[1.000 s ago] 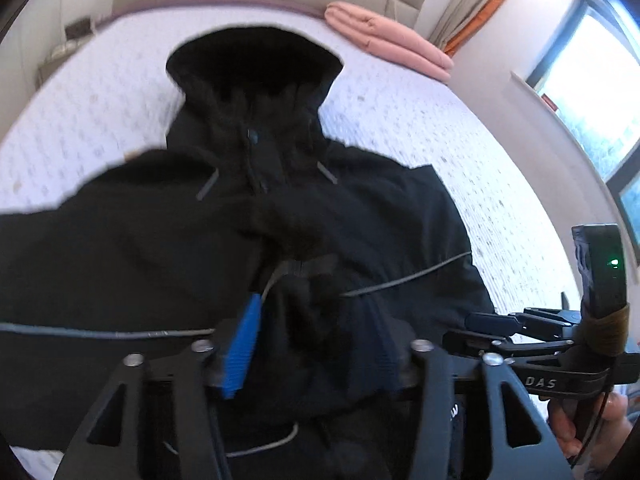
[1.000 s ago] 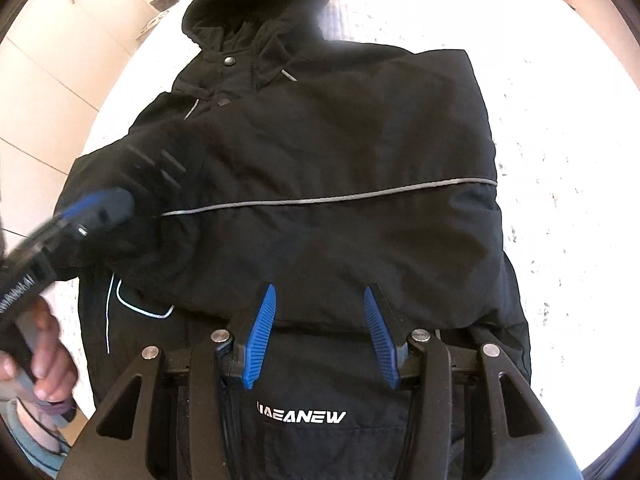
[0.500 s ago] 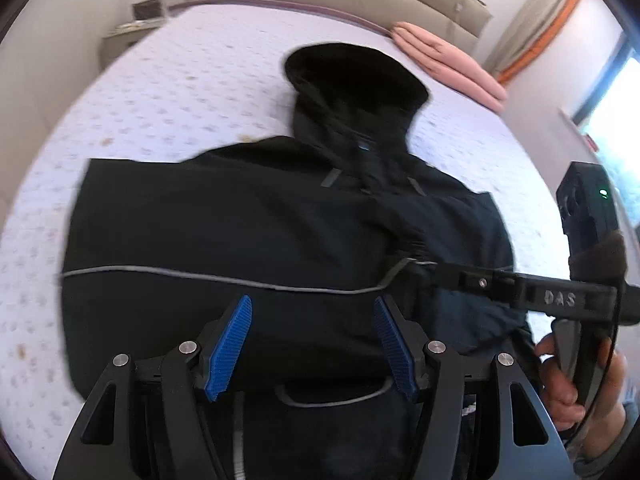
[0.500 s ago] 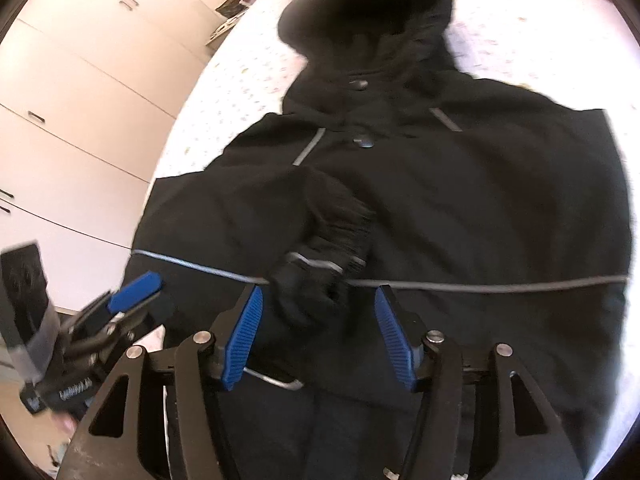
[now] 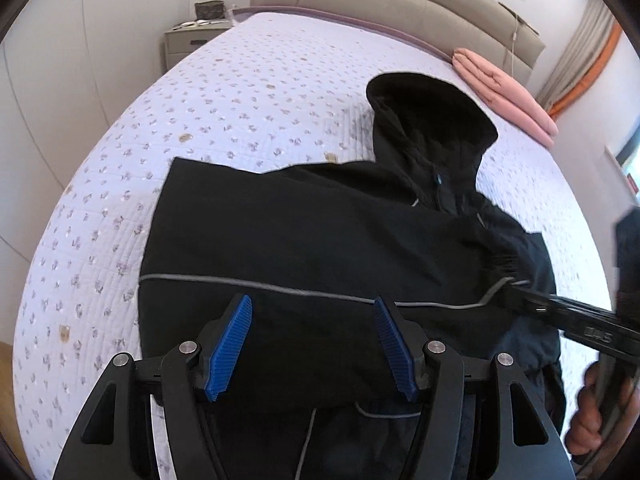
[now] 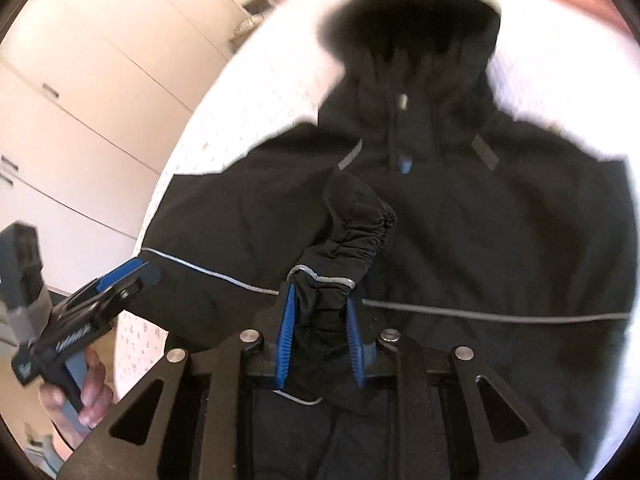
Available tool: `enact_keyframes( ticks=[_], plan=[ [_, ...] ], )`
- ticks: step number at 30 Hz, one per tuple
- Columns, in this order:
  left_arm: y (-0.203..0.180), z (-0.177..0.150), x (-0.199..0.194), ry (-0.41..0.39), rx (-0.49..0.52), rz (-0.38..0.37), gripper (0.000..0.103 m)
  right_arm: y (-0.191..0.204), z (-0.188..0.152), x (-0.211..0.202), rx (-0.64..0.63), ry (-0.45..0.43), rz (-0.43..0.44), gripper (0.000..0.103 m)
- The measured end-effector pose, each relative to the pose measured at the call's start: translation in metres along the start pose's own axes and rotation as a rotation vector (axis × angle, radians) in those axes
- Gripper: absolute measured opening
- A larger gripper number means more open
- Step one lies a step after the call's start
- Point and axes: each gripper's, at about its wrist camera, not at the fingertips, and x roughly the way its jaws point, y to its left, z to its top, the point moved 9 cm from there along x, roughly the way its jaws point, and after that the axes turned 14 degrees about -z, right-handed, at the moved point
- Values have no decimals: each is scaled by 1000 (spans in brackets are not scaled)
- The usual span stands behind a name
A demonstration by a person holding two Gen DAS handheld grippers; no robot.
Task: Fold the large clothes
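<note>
A black hooded jacket (image 5: 304, 240) with a thin grey stripe lies front up on the bed, hood (image 5: 432, 120) toward the headboard. It fills the right wrist view (image 6: 500, 240). My left gripper (image 5: 312, 344) is open and empty over the jacket's lower left part. My right gripper (image 6: 320, 320) is shut on the elastic sleeve cuff (image 6: 352, 240) and holds it over the jacket's chest. The right gripper shows in the left wrist view (image 5: 516, 292) with the cuff. The left gripper shows at the left of the right wrist view (image 6: 124, 276).
The bed (image 5: 240, 92) has a white quilted cover with small flowers. A folded pink blanket (image 5: 504, 88) lies by the beige headboard (image 5: 400, 4). A nightstand (image 5: 192, 36) stands at the bed's far left. White wardrobe doors (image 6: 80, 100) line the left side.
My left gripper let go of the sleeve cuff, opened and drew back to the left. My right gripper moved in and closed on the cuff.
</note>
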Motion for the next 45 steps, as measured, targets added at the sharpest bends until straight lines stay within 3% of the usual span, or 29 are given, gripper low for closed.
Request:
enact_keyframes(
  ticks=[4, 9, 11, 13, 15, 18, 23, 27, 29, 32, 36, 39, 45],
  plan=[
    [-12, 8, 0, -2, 38, -19, 65, -36, 8, -48, -7, -92, -119, 26],
    [-32, 5, 36, 70, 82, -69, 65, -119, -4, -85, 49, -114, -329, 26],
    [-39, -6, 62, 142, 110, -82, 58, -146, -16, -76, 63, -76, -393, 26],
    [-42, -17, 83, 197, 164, -45, 51, -167, -29, -53, 77, -17, -431, 26],
    [-41, -27, 102, 239, 249, 41, 50, -178, -46, -18, 77, 49, -456, 26],
    [-43, -30, 111, 242, 320, 85, 50, -184, -60, 18, 37, 73, -534, 34],
    [-38, -27, 109, 249, 305, 45, 51, -195, -62, 30, 110, 108, -513, 37],
    [-41, -22, 82, 253, 284, -11, 51, -194, -54, 6, 135, 136, -500, 42],
    [-43, -13, 62, 223, 269, -43, 51, -189, -44, -21, 164, 97, -485, 50],
    [-47, -3, 47, 196, 252, -75, 52, -162, -23, -48, 155, 22, -440, 51],
    [-40, -15, 72, 268, 248, -64, 52, -124, -18, -10, 79, 82, -437, 49],
    [-26, -28, 95, 305, 234, -40, 51, -127, -42, 41, 65, 214, -503, 39],
    [-30, -33, 99, 285, 286, -21, 52, -135, -46, 52, 126, 225, -468, 39]
  ],
)
